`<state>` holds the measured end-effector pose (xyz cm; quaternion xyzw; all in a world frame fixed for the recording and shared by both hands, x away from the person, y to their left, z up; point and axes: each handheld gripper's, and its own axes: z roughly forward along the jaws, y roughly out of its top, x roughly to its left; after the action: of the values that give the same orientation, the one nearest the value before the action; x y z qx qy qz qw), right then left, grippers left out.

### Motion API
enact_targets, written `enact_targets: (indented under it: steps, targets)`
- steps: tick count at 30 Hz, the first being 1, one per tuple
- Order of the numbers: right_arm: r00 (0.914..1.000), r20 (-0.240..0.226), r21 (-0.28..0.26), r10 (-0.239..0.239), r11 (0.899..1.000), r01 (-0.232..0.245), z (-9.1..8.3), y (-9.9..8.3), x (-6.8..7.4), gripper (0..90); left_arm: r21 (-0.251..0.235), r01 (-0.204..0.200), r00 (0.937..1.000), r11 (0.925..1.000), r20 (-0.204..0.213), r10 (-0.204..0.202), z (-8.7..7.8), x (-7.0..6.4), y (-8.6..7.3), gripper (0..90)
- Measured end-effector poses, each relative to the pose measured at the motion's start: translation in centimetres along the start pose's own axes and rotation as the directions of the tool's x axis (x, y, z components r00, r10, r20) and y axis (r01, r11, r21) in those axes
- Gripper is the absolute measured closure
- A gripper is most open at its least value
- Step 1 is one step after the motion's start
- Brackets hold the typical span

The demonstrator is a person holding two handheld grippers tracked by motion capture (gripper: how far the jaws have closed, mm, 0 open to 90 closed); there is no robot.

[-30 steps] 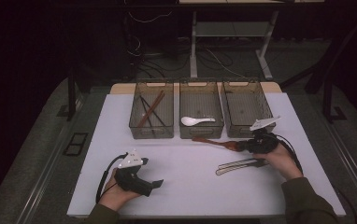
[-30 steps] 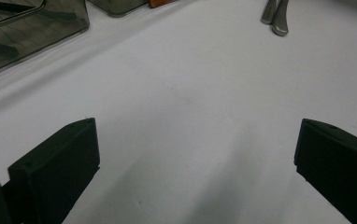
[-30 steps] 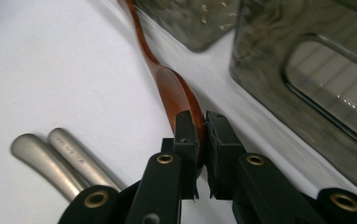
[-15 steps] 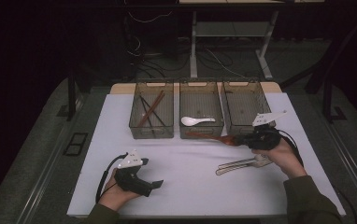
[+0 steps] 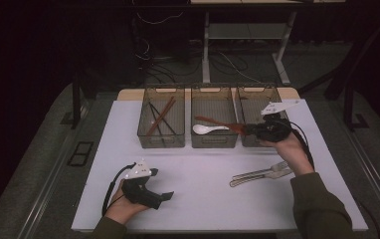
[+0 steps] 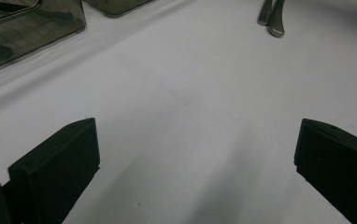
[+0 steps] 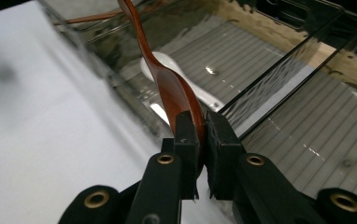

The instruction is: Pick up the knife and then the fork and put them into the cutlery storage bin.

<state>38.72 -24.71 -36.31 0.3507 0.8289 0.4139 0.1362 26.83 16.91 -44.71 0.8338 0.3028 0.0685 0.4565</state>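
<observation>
A red-brown wooden spoon (image 5: 219,122) hangs over the middle bin (image 5: 214,141), and my right gripper (image 5: 250,130) is shut on its bowl end. In the right gripper view the spoon (image 7: 169,86) rises from the closed jaws of the right gripper (image 7: 202,133) and points across the bin. Below it a white ceramic spoon (image 7: 204,97) lies on the bin floor, also seen as the white spoon (image 5: 207,129) from above. My left gripper (image 5: 164,197) rests on the table at the front left. Its jaws stand wide apart over bare white table, left gripper (image 6: 195,158).
The left bin (image 5: 161,140) holds chopsticks (image 5: 160,118). The right bin (image 5: 255,97) sits under my right hand. Two metal forks (image 5: 260,173) lie on the white table (image 5: 203,199) at the front right, their handle ends (image 6: 270,16) visible in the left gripper view.
My right gripper has carried the wooden spoon up from the table in front of the bins to above the middle bin. The left gripper has stayed put.
</observation>
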Motion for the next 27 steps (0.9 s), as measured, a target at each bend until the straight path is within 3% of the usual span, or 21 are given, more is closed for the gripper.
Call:
enact_targets:
  steps: [6, 13, 19, 27]
  targets:
    - [0.9961, 0.079, 0.011, 0.038, 0.999, -0.039, 2.0, 1.2, -0.2, 83.2, -0.002, -0.001, 1.0, 1.0, 0.003, 0.001, -0.1, 0.0, 0.0, 0.0]
    - [0.9943, 0.096, 0.018, 0.046, 0.999, -0.048, 3.6, 1.9, 0.5, 83.1, 0.0, -0.003, 1.0, 1.0, 0.004, 0.003, -0.1, -0.1, 0.0, 0.0]
    - [0.9958, 0.084, 0.04, 0.038, 0.998, -0.041, 4.8, 1.7, 0.9, 82.3, 0.0, -0.003, 1.0, 1.0, 0.004, 0.003, -0.1, -0.1, 0.0, 0.0]
    - [0.9963, 0.071, 0.02, 0.047, 0.999, -0.049, 4.6, 1.7, 1.0, 63.7, -0.001, -0.004, 1.0, 1.0, 0.005, 0.004, 0.0, -0.2, 0.0, 0.0]
